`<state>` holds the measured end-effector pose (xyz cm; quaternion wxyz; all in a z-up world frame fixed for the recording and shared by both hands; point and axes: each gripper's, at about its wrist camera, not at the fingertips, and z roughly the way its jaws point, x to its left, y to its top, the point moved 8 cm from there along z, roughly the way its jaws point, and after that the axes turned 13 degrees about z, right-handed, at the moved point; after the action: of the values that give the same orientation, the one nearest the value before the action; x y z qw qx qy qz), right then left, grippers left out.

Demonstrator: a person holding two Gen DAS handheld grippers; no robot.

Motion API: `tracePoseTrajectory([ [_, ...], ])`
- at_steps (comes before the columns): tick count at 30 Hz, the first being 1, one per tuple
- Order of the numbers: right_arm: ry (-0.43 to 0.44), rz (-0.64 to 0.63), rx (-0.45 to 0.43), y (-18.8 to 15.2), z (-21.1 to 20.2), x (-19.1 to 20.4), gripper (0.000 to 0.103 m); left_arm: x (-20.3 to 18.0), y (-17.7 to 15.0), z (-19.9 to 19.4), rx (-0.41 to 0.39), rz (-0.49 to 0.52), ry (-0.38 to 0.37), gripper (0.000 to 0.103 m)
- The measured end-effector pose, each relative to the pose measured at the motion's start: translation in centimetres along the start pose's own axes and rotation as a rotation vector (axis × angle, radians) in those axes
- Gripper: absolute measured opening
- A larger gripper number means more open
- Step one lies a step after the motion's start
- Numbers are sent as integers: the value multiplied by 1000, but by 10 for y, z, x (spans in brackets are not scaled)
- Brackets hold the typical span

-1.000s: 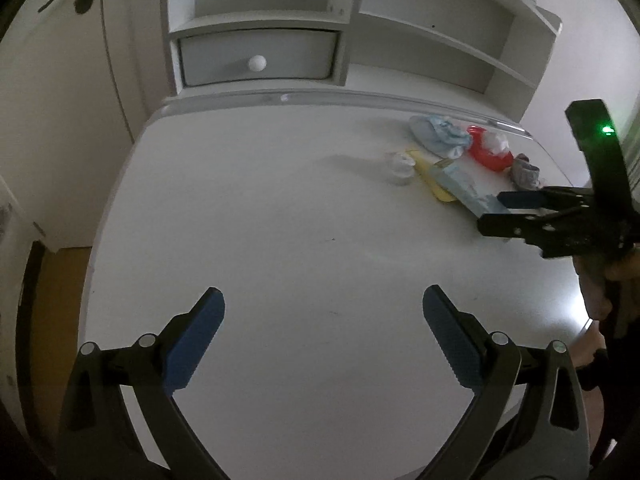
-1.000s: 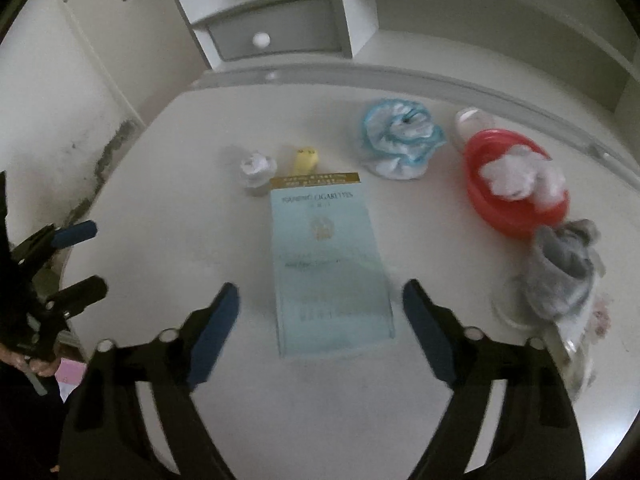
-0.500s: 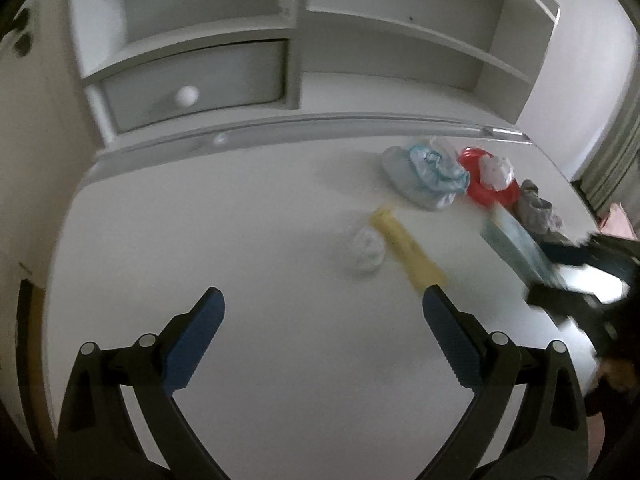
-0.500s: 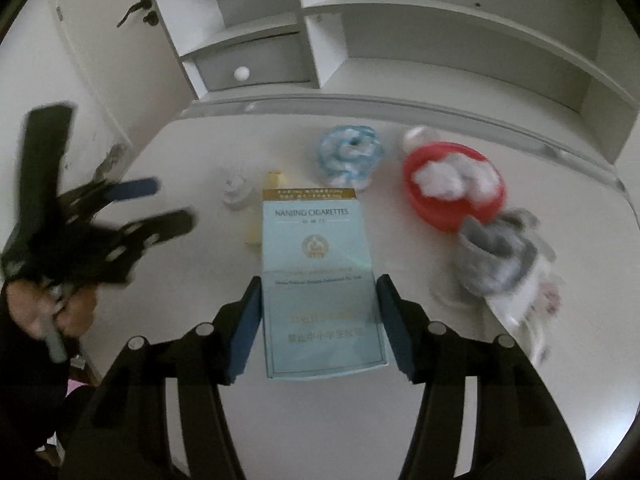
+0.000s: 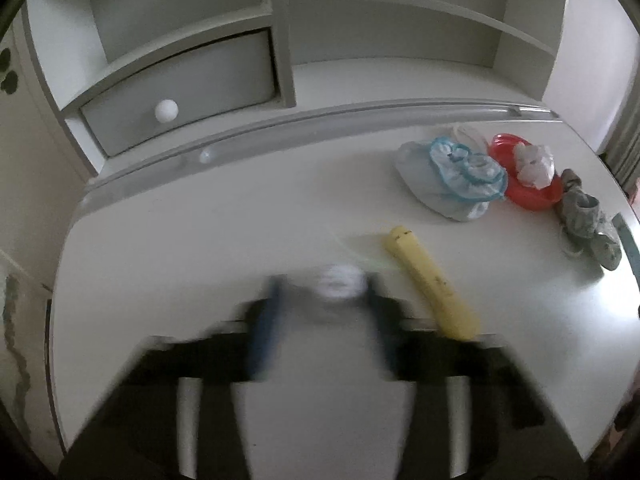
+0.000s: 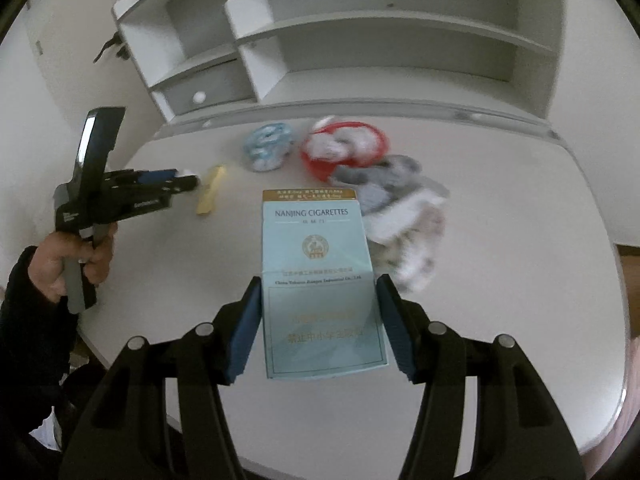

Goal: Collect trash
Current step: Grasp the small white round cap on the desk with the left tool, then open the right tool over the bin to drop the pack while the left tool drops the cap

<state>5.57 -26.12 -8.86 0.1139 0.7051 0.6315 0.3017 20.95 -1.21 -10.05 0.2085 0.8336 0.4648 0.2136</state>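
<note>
On the white desk (image 5: 200,240), working from its left side across, the left gripper (image 5: 324,300) is smeared by motion blur, its two fingers drawn in close on either side of a small white crumpled wad (image 5: 340,280) near the middle of the desk; whether the pads actually press it cannot be told. From the right wrist view the same gripper (image 6: 188,180) appears side-on at the desk's left edge, held in the person's left hand (image 6: 72,256), its tips at a scrap of white, and the gap between the fingers cannot be read there either. Just beside the wad to the right lies a yellow tube-shaped wrapper (image 5: 430,280), slanting toward the front edge. Further right and nearer the back rail sits a bunched pale-blue plastic cover (image 5: 460,184), touching a red bowl (image 5: 532,196) that holds crumpled white plastic (image 5: 534,162). Next to the bowl, by the right edge, is a heap of grey crumpled material (image 5: 588,220). The right gripper (image 6: 320,320) has its fingers closed partway against both long sides of a light-blue cigarette carton (image 6: 320,272), printed NANJING CIGARETTES, which it grips by its near end over the front of the desk.
</note>
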Motion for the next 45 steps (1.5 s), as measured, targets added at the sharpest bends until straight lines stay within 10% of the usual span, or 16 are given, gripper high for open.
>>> tracePoseTrajectory([
  [8, -113, 228, -139, -18, -71, -111, 56, -78, 55, -50, -133, 91, -69, 31],
  [17, -420, 607, -245, -106, -147, -303, 56, -370, 107, -85, -262, 520, -428, 31],
  [28, -605, 1002, -235, -250, -204, -455, 56, -680, 37, -64, -116, 955, -754, 31],
  [36, -614, 1158, -156, -313, -196, -507, 56, -751, 14, -22, -20, 1051, -786, 31],
  [45, -602, 1141, -118, -301, -176, -510, 57, -762, 16, -16, -9, 1019, -792, 31],
])
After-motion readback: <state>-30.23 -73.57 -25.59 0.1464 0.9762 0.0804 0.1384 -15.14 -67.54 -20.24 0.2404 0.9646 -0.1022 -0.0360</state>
